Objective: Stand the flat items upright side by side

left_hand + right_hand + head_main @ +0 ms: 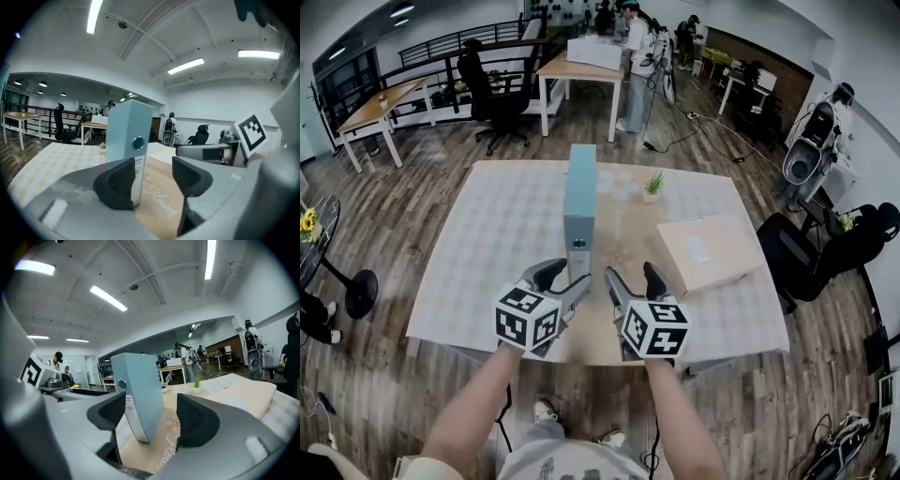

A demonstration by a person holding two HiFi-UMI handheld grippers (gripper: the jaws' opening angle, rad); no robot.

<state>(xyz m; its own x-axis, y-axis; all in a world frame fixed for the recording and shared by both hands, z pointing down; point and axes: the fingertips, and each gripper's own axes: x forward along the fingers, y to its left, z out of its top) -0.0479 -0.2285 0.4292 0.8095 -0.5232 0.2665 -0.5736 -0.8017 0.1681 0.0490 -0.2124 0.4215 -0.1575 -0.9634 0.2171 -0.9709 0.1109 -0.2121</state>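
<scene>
A tall blue-grey binder (579, 202) stands upright on the tan mat (614, 225) in the middle of the table. A flat beige folder (712, 251) lies to its right. My left gripper (562, 279) is at the binder's near end. In the left gripper view the binder (126, 136) rises just past the left pad (117, 183), and a gap shows before the other pad, so the jaws are open. My right gripper (634, 279) stands open just right of the binder with nothing between its fingers. Its own view shows the binder (138, 390) ahead and left.
A small potted plant (653, 185) stands at the table's far side, behind the beige folder (248, 392). The checked cloth (497, 244) covers the table's left half. The table's front edge runs just under my grippers. Desks, chairs and people are far behind.
</scene>
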